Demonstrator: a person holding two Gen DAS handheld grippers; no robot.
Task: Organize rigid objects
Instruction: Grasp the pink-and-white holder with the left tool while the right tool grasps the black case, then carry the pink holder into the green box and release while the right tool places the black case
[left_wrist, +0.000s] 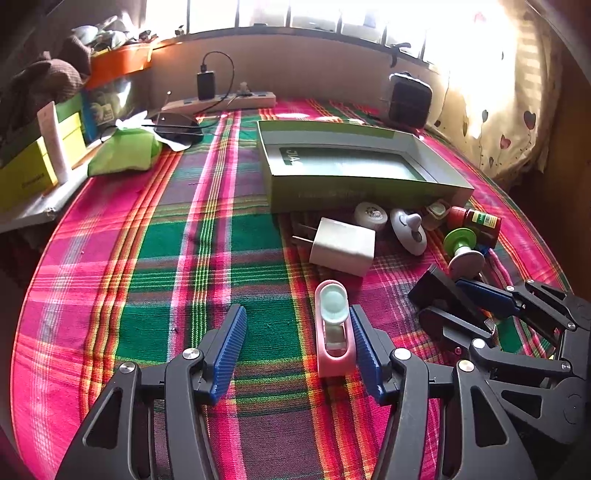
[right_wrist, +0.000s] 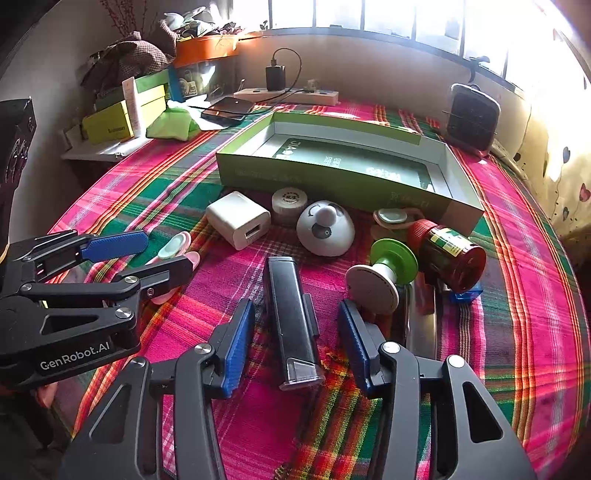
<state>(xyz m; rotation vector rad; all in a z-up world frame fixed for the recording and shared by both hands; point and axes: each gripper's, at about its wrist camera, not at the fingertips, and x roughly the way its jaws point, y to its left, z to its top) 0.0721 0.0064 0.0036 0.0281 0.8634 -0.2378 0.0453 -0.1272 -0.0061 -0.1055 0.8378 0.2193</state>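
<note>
In the left wrist view, a green box (left_wrist: 369, 184) is seen on the plaid cloth (left_wrist: 147, 240), with only a printed sheet seen inside. The pink clip (left_wrist: 333, 328) lies before the box, between the released jaws of the left gripper (left_wrist: 297, 321), touching one pad.

In the right wrist view, the same box (right_wrist: 332, 181) is seen. A black lighter (right_wrist: 293, 325) lies before it, between the right gripper's (right_wrist: 295, 319) jaws, not yet pinched.

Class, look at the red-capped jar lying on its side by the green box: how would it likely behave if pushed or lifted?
The red-capped jar lies on its round side, so a sideways nudge would probably roll it, though the plaid cloth may slow it. Its shiny wall looks smooth and rigid, perhaps slippery between pads. It touches the green spool, which would likely shift too.
</note>
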